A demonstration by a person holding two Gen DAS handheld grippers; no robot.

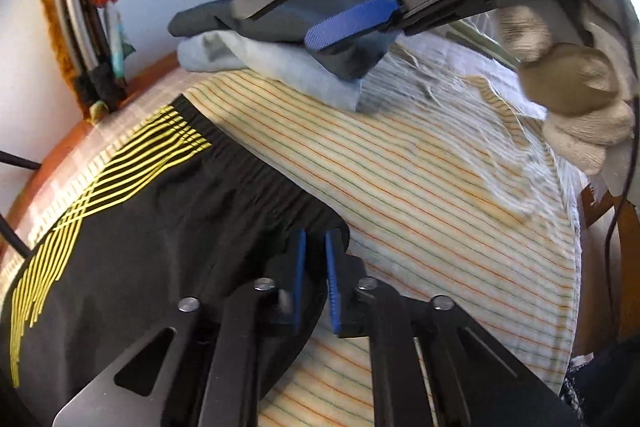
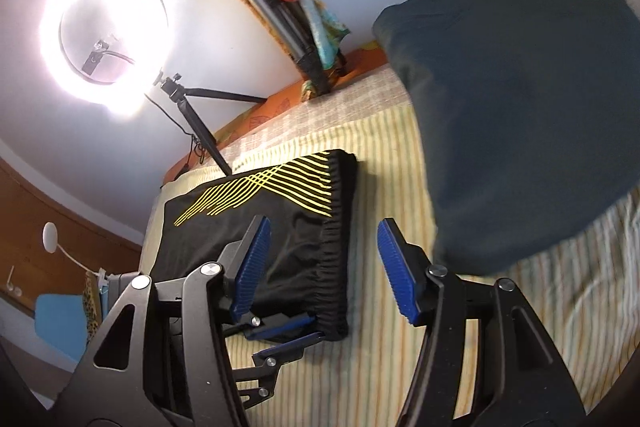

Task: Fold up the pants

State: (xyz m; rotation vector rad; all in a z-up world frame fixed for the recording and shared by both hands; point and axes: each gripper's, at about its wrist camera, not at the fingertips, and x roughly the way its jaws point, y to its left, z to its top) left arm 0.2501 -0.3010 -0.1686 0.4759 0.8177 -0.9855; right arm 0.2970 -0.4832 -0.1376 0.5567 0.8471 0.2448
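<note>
Black pants with yellow stripes [image 1: 132, 227] lie folded on the striped bed sheet [image 1: 420, 179]; they also show in the right wrist view [image 2: 288, 227]. My left gripper [image 1: 316, 267] sits at the waistband corner, its blue pads nearly closed around the fabric edge; it also shows in the right wrist view [image 2: 288, 337]. My right gripper [image 2: 324, 267] is open and empty above the waistband, and shows in the left wrist view [image 1: 352, 21] hovering over the folded pile.
A pile of folded clothes, dark blue [image 1: 288, 23] over light blue [image 1: 280, 67], lies on the sheet beyond the pants. A ring light on a tripod [image 2: 104, 39] and a wrapped stand [image 2: 288, 11] are by the wall. The bed's edge [image 1: 576, 227] is on the right.
</note>
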